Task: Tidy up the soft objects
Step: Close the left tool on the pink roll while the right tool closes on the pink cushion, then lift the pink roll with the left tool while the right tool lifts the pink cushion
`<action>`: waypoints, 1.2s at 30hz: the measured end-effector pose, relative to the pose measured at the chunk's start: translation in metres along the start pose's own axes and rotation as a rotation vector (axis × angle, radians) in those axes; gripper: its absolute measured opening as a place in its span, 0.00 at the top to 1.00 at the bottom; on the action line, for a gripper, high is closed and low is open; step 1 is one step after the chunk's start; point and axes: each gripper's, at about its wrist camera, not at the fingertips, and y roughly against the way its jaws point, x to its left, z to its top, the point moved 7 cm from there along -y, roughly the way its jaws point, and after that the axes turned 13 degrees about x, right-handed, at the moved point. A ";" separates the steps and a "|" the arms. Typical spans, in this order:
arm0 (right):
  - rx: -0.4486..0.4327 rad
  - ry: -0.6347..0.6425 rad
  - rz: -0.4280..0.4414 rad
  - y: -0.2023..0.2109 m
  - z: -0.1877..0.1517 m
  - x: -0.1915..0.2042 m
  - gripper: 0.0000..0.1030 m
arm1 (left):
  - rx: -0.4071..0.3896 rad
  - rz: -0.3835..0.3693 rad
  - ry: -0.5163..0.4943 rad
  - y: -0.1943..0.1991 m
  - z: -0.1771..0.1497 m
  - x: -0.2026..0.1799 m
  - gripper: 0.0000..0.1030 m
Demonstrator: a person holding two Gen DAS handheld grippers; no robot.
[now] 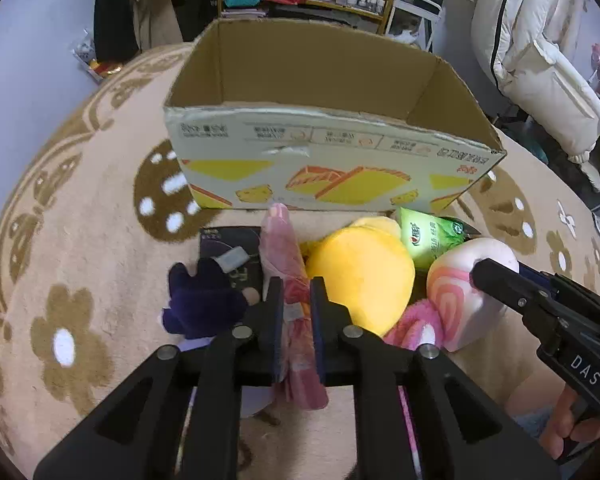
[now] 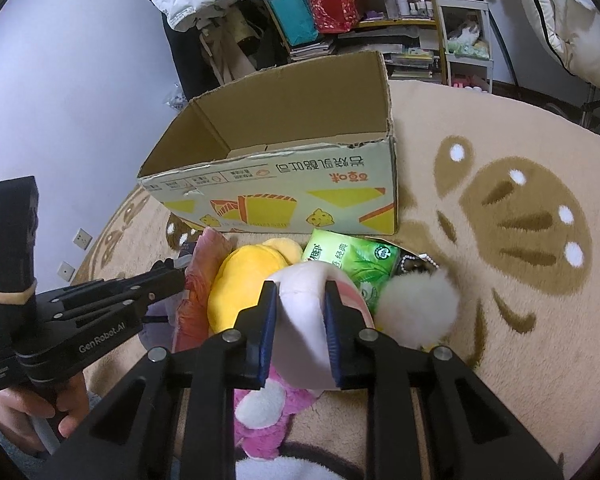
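Left gripper (image 1: 296, 300) pinching pink soft packet (image 1: 286, 256), right gripper (image 2: 300, 304) squeezing pink-white plush (image 2: 304, 320) mid-body; both probably light, yielding, best held centrally.

Right gripper (image 1: 496, 276) body: "DAS" is printed in white.
Left gripper (image 2: 176, 274) body: "GenRobot.AI" is printed in white.
Cardboard box (image 2: 284, 200) front, beyond both grippers: upside-down Chinese print is seen, not clearly read.
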 end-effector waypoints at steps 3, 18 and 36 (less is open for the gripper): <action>0.002 -0.001 0.002 0.000 -0.001 -0.001 0.77 | 0.021 -0.016 -0.001 -0.006 -0.001 -0.002 0.84; 0.022 -0.014 0.007 -0.004 -0.002 -0.005 0.77 | 0.095 -0.031 0.056 -0.036 0.006 0.005 0.82; -0.133 0.079 0.008 0.035 0.009 0.020 0.78 | -0.122 0.100 0.020 0.023 0.016 0.006 0.88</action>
